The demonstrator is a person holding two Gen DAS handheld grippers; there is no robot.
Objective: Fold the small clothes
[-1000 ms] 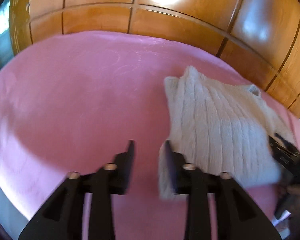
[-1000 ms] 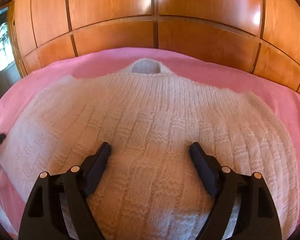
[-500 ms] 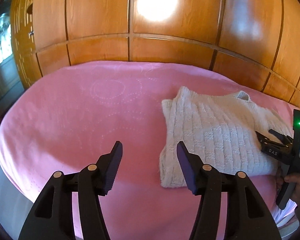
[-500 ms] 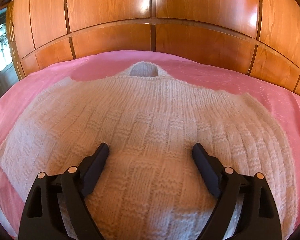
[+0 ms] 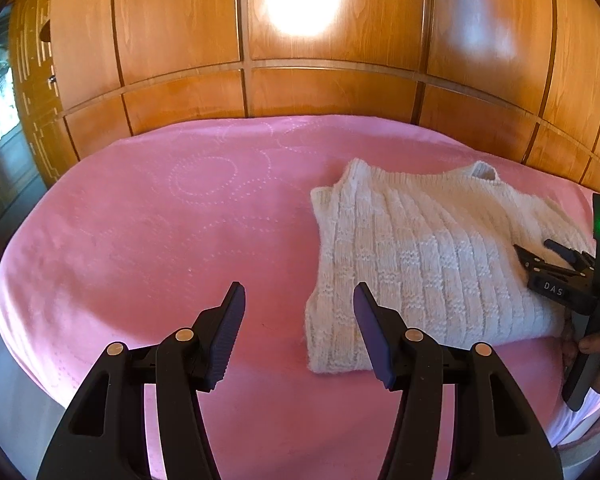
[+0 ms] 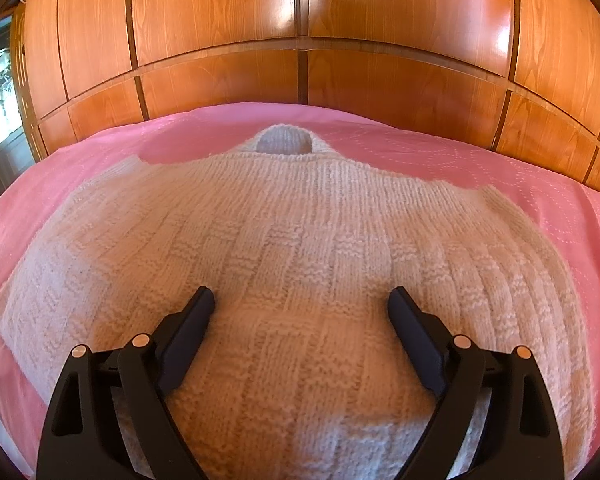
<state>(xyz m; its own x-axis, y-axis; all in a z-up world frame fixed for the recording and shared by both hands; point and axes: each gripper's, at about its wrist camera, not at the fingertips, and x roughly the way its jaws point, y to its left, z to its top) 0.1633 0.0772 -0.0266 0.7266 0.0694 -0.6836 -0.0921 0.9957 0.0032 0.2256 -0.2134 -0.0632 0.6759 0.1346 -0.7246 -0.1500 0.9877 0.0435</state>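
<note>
Left gripper (image 5: 298, 330) hangs over bare pink cover just off the sweater's (image 5: 420, 256) near left corner, its jaws parted with nothing between them; they have just been opening. Right gripper (image 6: 302, 320) sits low over the sweater's middle, jaws spread wide and recently widening a little, with knit lying under the gap; whether its tips touch the wool I cannot tell, but nothing is pinched. One white knitted sweater lies on the bed (image 5: 160, 220), its neck toward the wooden panelling (image 5: 340, 92) and its left side already turned in to a straight edge. By my reading one side fold is finished and let go, and the folding is partway done. Next likely comes the opposite side or the hem, which calls for a pinch on an edge through both layers and a lift carried over the sweater's middle without dragging the done fold. Count: one sweater, two grippers, one bed.
</note>
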